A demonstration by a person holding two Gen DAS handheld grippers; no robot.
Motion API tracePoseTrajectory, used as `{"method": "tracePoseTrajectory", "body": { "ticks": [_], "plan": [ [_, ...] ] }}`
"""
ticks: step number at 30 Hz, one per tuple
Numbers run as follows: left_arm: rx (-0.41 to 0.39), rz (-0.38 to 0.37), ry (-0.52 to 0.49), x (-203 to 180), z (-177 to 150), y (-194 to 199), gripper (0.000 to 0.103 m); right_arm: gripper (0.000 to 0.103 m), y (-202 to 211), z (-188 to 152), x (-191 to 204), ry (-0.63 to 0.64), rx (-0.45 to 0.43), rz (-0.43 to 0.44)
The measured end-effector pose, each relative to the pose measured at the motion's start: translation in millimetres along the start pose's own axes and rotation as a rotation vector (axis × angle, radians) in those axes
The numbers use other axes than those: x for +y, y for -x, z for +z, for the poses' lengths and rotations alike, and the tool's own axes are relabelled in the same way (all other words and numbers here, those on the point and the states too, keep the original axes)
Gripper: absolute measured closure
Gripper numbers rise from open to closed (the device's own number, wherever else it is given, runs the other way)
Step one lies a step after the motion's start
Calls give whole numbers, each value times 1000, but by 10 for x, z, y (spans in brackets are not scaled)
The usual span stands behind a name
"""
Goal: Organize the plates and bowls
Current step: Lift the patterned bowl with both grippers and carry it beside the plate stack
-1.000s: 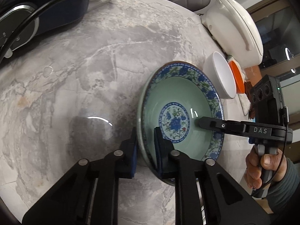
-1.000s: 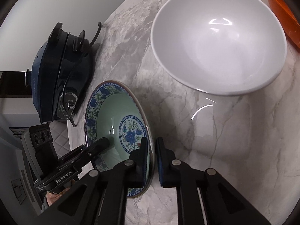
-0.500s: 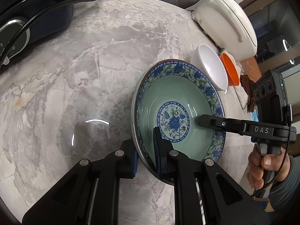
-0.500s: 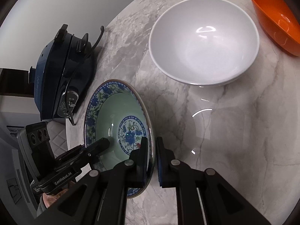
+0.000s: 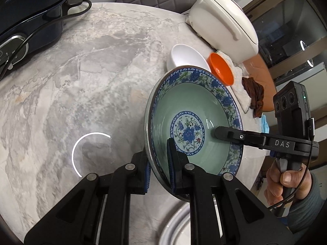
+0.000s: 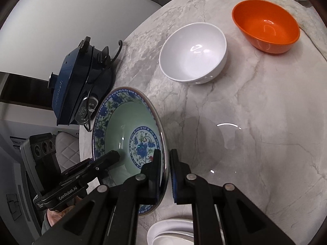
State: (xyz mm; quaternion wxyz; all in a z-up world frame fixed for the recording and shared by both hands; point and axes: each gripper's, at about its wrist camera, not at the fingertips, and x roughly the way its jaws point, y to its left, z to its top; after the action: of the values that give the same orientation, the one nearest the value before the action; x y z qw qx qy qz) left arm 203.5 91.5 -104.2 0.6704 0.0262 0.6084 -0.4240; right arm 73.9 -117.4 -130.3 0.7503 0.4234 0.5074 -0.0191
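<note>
Both your tongs, left (image 5: 159, 163) and right (image 6: 168, 169), pinch opposite rims of the blue-patterned bowl (image 5: 194, 122), now lifted higher off the marble table (image 5: 81, 81), the white bowl (image 6: 193, 54) receding, toward the white plate (image 6: 169, 232) below.

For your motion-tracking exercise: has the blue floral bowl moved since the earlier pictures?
Yes. The blue floral bowl has risen away from the marble table; the white bowl now looks smaller and farther off.
</note>
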Motion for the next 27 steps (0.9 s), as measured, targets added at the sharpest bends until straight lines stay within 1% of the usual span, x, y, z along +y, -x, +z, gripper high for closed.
{"method": "tracePoseTrajectory", "body": {
  "ticks": [4,8,14,18,21,24,27],
  "plan": [
    [3,8,8,-282,-170,49,91,92,186,-94,-107,12,0,13],
    [-9,19,26,-633,-373,57,91,92,423,-182,-306,30,1,41],
    [-44,43,98,-1270,-678,-60,91,92,825,-281,-694,86,36,60],
    [-47,39,164,-1713,-928,-275,91,92,1104,-304,-988,137,65,60],
    [-18,32,197,-2005,-1116,-532,91,92,1301,-338,-1256,154,84,51],
    [10,38,196,-2307,-1306,-754,90,92,1444,-386,-1533,165,98,41],
    [35,52,206,-2485,-1435,-979,90,92,1495,-429,-1805,158,124,39]
  ]
}}
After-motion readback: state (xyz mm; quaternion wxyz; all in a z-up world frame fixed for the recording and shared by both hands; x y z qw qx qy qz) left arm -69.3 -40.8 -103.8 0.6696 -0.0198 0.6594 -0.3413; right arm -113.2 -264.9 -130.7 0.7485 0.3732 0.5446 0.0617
